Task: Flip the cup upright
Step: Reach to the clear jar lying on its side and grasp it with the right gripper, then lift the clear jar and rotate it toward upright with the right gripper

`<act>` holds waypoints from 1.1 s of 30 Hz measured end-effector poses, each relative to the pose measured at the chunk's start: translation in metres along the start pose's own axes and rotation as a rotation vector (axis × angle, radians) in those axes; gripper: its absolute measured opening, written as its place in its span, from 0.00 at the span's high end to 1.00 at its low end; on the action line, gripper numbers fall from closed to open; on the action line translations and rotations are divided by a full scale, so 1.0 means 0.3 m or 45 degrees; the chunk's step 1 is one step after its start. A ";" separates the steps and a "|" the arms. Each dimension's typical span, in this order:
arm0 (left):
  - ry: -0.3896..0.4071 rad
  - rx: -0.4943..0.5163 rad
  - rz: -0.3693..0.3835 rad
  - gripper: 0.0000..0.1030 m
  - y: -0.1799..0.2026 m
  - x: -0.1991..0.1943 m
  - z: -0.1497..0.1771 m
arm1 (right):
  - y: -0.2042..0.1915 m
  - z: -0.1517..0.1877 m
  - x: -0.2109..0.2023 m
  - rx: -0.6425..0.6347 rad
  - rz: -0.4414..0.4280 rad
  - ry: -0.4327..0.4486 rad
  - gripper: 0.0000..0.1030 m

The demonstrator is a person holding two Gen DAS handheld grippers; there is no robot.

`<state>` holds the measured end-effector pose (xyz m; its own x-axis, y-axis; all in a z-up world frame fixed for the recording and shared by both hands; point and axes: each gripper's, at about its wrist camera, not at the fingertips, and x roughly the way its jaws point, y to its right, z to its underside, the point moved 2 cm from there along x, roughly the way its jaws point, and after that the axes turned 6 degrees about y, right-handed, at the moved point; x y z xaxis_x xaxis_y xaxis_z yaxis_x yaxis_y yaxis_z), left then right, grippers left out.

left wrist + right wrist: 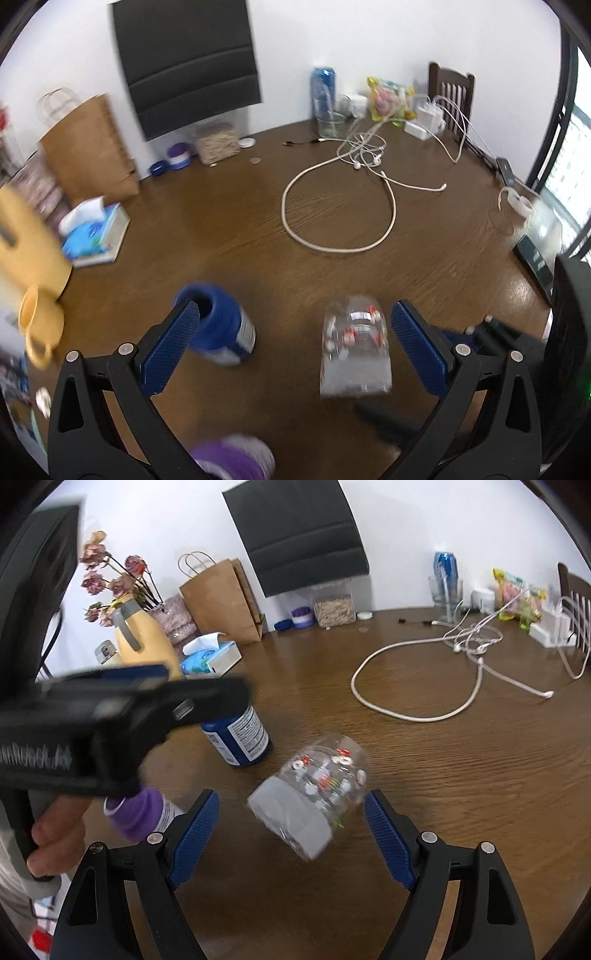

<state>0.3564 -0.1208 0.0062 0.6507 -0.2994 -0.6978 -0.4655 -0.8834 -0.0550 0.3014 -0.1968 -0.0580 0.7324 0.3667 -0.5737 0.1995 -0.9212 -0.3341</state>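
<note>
While on its side on the table [461, 794], clear printed cup [317, 794], both tools wide open, empty.

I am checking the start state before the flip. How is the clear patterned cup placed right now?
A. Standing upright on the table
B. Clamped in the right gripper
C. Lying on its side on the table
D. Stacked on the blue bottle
C: the clear cup lies on its side on the table, in front of the open right gripper, untouched by either pad.
</note>
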 end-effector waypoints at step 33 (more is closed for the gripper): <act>-0.201 -0.385 0.240 0.02 0.049 0.249 0.136 | 0.180 0.008 0.004 -0.033 0.035 0.045 0.41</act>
<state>0.3738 -0.1414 -0.0760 0.4592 -0.4280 -0.7785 -0.3544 -0.8918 0.2812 0.3115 -0.2458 -0.0785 0.7601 0.3370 -0.5556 0.1958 -0.9341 -0.2986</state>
